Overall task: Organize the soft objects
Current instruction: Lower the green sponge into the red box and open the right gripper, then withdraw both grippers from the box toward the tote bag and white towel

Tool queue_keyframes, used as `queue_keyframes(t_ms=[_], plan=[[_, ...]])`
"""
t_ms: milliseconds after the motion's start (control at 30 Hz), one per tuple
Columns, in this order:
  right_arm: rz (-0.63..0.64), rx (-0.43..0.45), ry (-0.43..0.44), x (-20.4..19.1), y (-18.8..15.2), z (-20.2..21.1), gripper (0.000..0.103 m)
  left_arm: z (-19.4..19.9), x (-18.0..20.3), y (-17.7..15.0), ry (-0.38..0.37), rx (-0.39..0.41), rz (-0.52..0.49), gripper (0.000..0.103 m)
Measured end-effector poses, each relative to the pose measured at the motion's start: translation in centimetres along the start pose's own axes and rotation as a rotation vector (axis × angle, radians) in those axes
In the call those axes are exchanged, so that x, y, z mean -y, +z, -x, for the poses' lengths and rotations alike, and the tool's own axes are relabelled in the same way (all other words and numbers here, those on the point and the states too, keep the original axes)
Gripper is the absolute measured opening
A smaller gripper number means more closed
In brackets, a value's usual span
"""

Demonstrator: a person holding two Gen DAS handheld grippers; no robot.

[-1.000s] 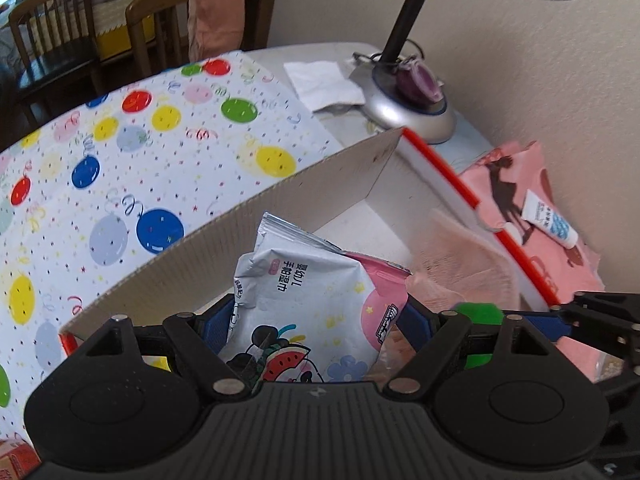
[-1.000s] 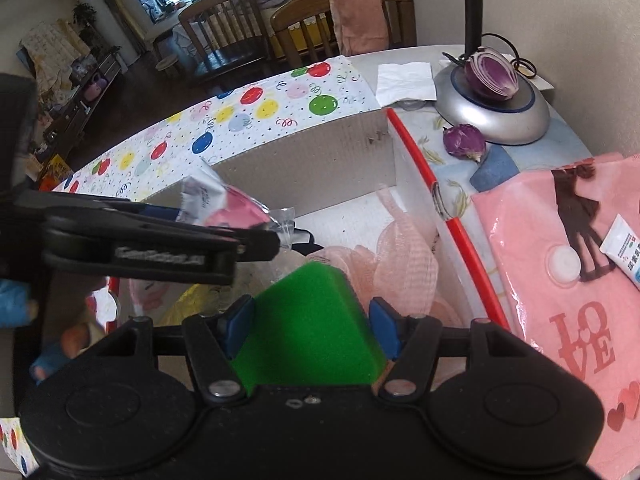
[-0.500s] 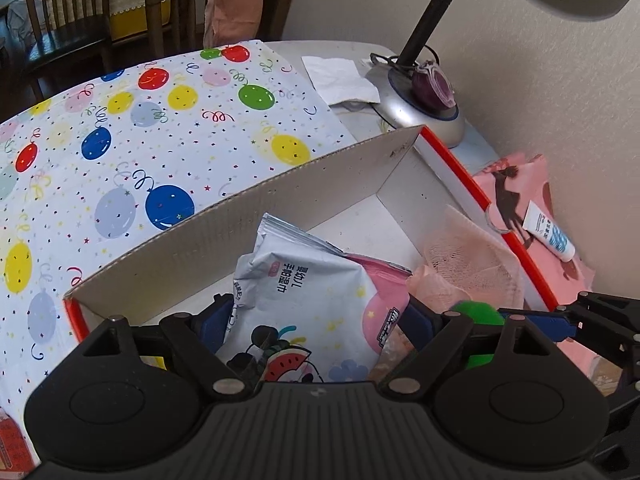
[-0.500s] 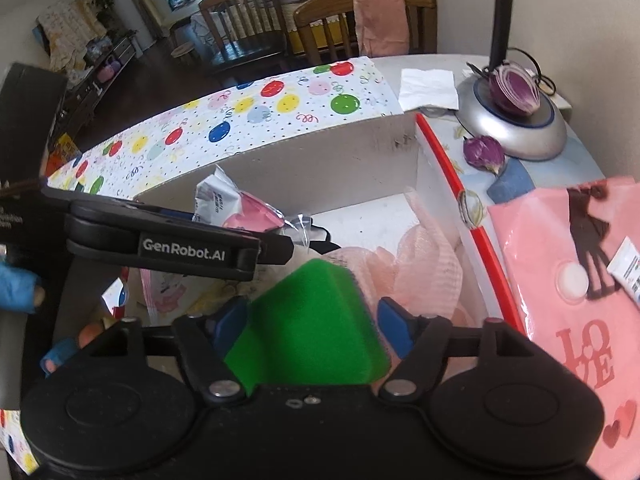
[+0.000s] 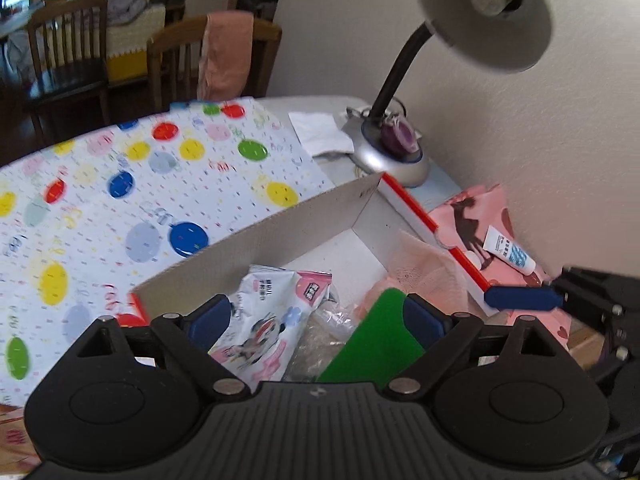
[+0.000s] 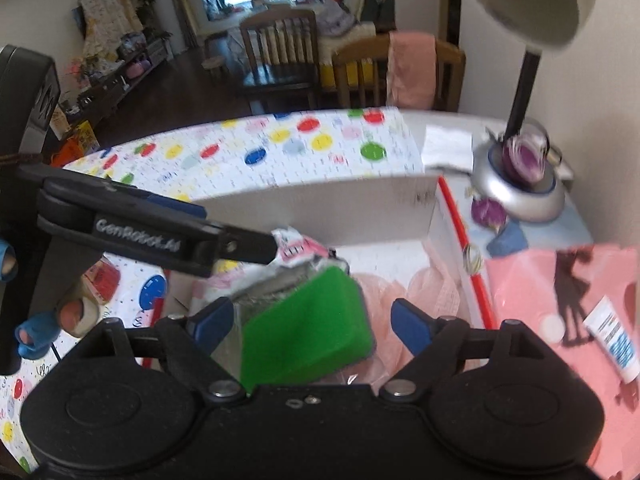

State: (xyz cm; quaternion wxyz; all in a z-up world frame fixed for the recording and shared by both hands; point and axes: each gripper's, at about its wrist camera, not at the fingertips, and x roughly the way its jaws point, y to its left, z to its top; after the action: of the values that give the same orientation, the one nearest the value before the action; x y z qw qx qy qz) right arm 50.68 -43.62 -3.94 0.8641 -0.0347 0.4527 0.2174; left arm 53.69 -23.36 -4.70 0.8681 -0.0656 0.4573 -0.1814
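A cardboard box (image 5: 280, 236) with a red rim holds a white and pink wipes packet (image 5: 272, 320), a green sponge (image 5: 376, 340), a pink mesh puff (image 5: 424, 268) and a clear bag. My left gripper (image 5: 316, 316) is open above the packet, which lies loose in the box. My right gripper (image 6: 312, 320) is open above the green sponge (image 6: 308, 340), which rests tilted on the box contents. The left gripper's arm (image 6: 140, 232) crosses the right wrist view, and a right fingertip (image 5: 520, 298) shows in the left wrist view.
A desk lamp (image 5: 484, 16) hangs over the box, its base (image 5: 388, 160) behind it with a purple onion. A pink cloth (image 6: 560, 300) with a small tube (image 6: 612, 344) lies right of the box. A balloon-print tablecloth (image 5: 120, 200) covers the table on the left. Chairs stand behind.
Both grippers have opened and lifted back. The wipes packet has dropped from the left gripper and the green sponge from the right; both now lie in the box.
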Motion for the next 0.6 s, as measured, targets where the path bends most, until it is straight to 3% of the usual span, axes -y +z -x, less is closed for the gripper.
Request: queue_keyframes(t_ms=[233,600], plan=[[0.06,0.101,0.036,-2.5,0.5,3.9,0.091,7.3,-0.8,-2.3,0.03,0.118,-0.04,0.094],[0.096,0.196,0.137,-9.4,1.5,6.8,0.096,17.1,-5.9,-6.8,0.116,0.254,0.003,0.094]])
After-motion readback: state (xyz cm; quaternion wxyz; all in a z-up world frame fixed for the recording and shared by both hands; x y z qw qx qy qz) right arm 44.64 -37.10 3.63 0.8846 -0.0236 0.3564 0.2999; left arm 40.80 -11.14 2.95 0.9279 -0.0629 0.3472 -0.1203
